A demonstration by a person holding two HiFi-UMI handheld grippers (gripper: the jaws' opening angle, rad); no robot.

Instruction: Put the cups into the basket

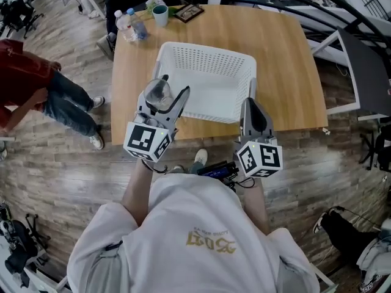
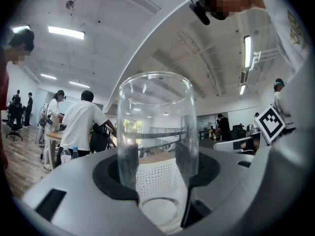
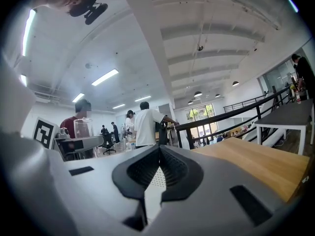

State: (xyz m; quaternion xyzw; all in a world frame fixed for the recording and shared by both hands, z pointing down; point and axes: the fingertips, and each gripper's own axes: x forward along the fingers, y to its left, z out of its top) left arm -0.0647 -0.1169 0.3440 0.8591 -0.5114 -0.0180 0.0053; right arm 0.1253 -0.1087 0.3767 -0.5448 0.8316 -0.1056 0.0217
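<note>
Left gripper (image 1: 167,95): I find its jaws clamped on a clear glass cup (image 1: 158,93). In the left gripper view the two dark pads (image 2: 129,165) press against opposite sides of the cup (image 2: 156,127), which stands upright along the jaws with its mouth away from the camera. The cup looks empty.

Position of the cup: in the head view it sits at the near-left corner of the white perforated basket (image 1: 208,50), overlapping the rim. I cannot tell whether it touches the rim. Through the glass, the left gripper view shows the basket wall (image 2: 156,178).

Right gripper (image 1: 252,104): its jaws are closed together and hold nothing, as the right gripper view (image 3: 158,154) confirms. It is at the basket's near-right corner.

The basket rests on the wooden table (image 1: 287,66). A second cup, teal (image 1: 160,14), stands at the table's far edge, well apart from the basket, next to two plastic bottles (image 1: 131,25).
</note>
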